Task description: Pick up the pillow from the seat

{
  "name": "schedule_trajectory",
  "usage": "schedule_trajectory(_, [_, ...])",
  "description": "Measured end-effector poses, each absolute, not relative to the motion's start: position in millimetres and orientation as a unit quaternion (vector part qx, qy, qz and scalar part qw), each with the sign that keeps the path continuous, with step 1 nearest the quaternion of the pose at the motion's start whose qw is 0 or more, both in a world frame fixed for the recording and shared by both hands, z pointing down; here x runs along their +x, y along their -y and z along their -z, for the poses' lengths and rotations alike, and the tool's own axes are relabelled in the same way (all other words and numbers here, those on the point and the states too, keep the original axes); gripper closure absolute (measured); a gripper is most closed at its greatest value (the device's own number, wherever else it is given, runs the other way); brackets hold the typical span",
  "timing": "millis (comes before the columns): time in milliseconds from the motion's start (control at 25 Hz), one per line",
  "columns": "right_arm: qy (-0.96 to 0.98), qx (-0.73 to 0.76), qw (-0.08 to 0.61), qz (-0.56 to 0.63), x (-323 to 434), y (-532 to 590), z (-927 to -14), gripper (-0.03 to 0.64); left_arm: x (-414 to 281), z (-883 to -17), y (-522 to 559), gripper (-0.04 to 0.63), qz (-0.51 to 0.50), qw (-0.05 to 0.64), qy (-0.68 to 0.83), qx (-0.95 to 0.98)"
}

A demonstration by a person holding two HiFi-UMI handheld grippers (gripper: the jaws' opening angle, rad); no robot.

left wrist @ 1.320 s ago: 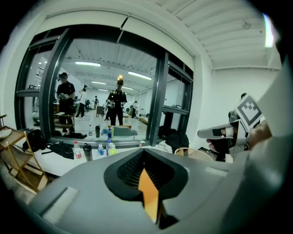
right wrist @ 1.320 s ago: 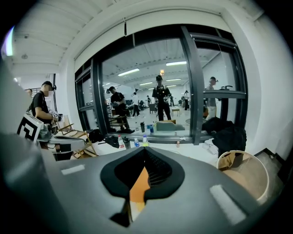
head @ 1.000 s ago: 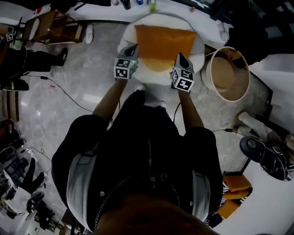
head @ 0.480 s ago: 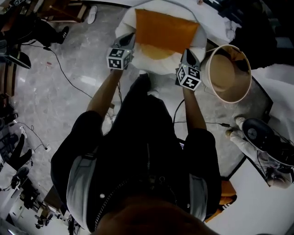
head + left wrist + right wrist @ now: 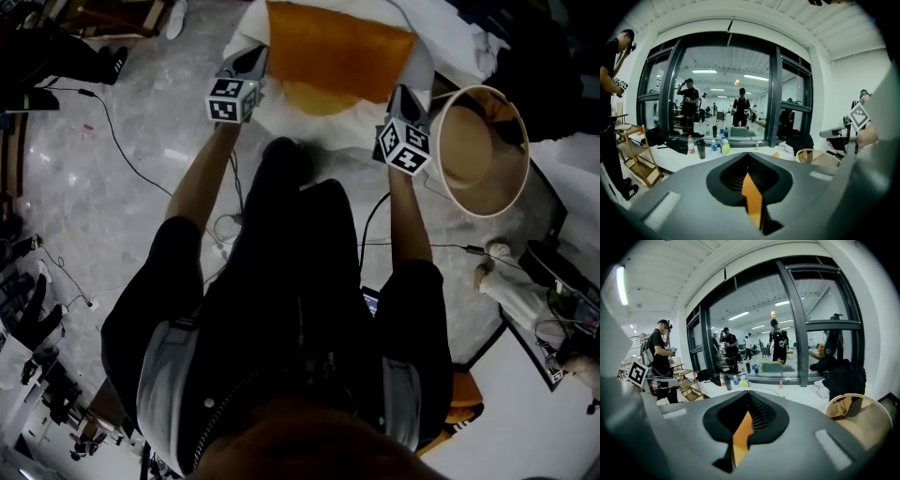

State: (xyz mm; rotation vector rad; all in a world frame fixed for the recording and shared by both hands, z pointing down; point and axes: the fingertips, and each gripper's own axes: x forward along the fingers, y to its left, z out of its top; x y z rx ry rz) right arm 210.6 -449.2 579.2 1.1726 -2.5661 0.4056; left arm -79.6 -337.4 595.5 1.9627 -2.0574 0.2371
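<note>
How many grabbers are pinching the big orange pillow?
2. The left gripper is shut on the left edge of the pillow. The right gripper is shut on its right edge. No other grabbers show.

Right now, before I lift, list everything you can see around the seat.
pillow: one, orange, at the seat, between both grippers
seat: one, white, top centre in the head view
round tub: one, beige, right of the seat
bottles: several, mixed colours, on the counter
counter: one, white, behind the seat
wooden rack: one, light brown, left of the counter
people: at least three, dark clothes, standing in the background
left gripper: one, grey, shut on the pillow's left edge
right gripper: one, grey, shut on its right edge
</note>
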Motion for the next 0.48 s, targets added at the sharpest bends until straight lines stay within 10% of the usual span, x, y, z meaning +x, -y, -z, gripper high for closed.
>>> schedule_trajectory(480, [0.911, 0.381, 0.12, -0.099, 185.2, 497.7, -693.6, 0.614, -109.2, -728.2, 373.9, 0.586, -0.081, 0.119, 0.717, 0.682])
